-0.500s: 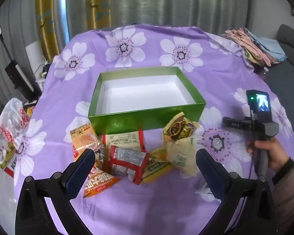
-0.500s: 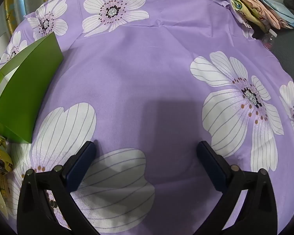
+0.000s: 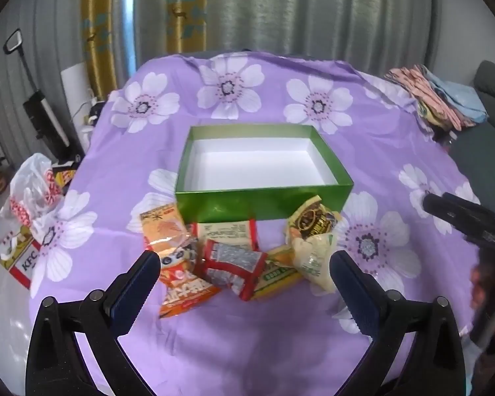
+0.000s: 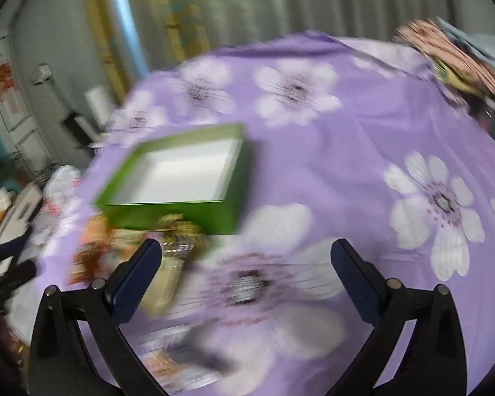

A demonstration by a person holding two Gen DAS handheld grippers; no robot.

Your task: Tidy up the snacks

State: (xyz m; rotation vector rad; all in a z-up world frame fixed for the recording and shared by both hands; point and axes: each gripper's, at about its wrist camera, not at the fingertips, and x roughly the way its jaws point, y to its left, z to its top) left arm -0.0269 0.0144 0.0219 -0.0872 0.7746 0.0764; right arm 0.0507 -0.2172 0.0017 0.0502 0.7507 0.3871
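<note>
A: Where are the snacks?

B: The snack packets [image 3: 227,257] lie in a small heap on the purple flowered tablecloth [image 3: 396,151], just in front of the near wall of the green box [image 3: 264,203]. An orange packet [image 3: 163,227] is at the left end of the heap, a red packet [image 3: 234,264] is in the middle, and a pale bag with a brown label [image 3: 313,231] is at the right end, touching the box.

A: And the box?

B: It stands near the middle of the table, open, and its white inside holds nothing.

A: The claws?

B: The left gripper [image 3: 241,275] hangs above the heap, jaws wide apart, gripping nothing. The right gripper [image 4: 246,267] also has its jaws wide apart with nothing between them, over a white flower, right of the heap. Its view is blurred.

A: Anything else?

B: A white plastic bag [image 3: 33,184] is at the left edge and folded cloths [image 3: 442,99] are at the far right corner.
</note>
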